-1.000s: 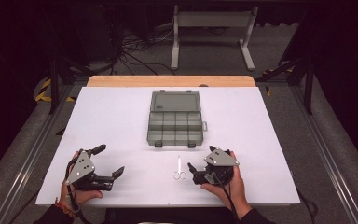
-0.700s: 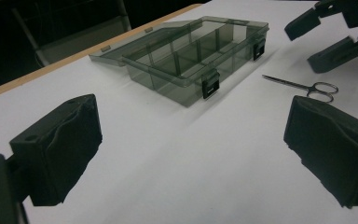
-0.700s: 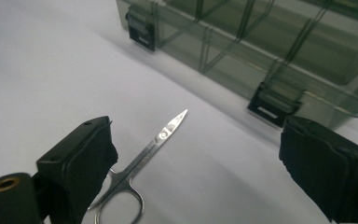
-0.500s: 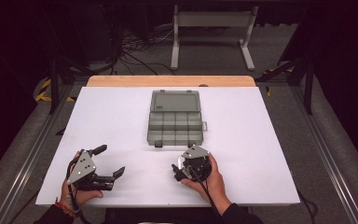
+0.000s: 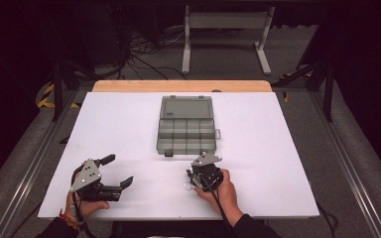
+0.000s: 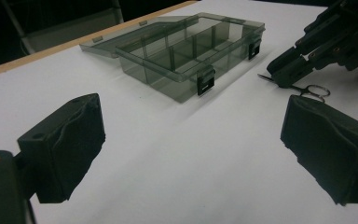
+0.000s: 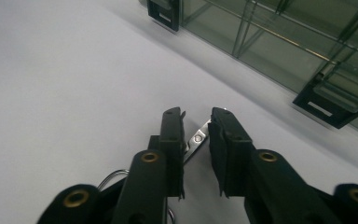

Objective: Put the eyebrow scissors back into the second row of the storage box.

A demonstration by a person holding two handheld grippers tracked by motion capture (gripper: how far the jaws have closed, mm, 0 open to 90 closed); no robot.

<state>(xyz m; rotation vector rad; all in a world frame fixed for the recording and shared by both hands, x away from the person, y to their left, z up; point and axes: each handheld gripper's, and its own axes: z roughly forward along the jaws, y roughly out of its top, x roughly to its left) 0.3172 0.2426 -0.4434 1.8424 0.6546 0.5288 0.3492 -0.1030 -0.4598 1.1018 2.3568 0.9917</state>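
Observation:
A small pair of metal scissors (image 7: 197,138) lies flat on the white table, a little in front of the organiser box. My right gripper (image 7: 197,114) is low over it, jaws a narrow gap apart on either side of the pivot, so it is open. In the high view the right gripper (image 5: 191,174) covers most of the scissors (image 5: 187,186). From the left gripper view, the scissors' finger rings (image 6: 313,90) stick out behind the right gripper (image 6: 284,74). My left gripper (image 5: 118,170) rests near the front left, wide open and holding nothing.
A clear grey organiser box (image 5: 186,130) stands open at the table's middle, lid laid back, compartments bare. Its black latches (image 7: 330,109) are close ahead of the right gripper. The table's front edge (image 5: 178,216) runs just behind both hands.
My right gripper has moved left from beside the scissors to right over them and lowered its jaws around them. The left gripper has stayed put.

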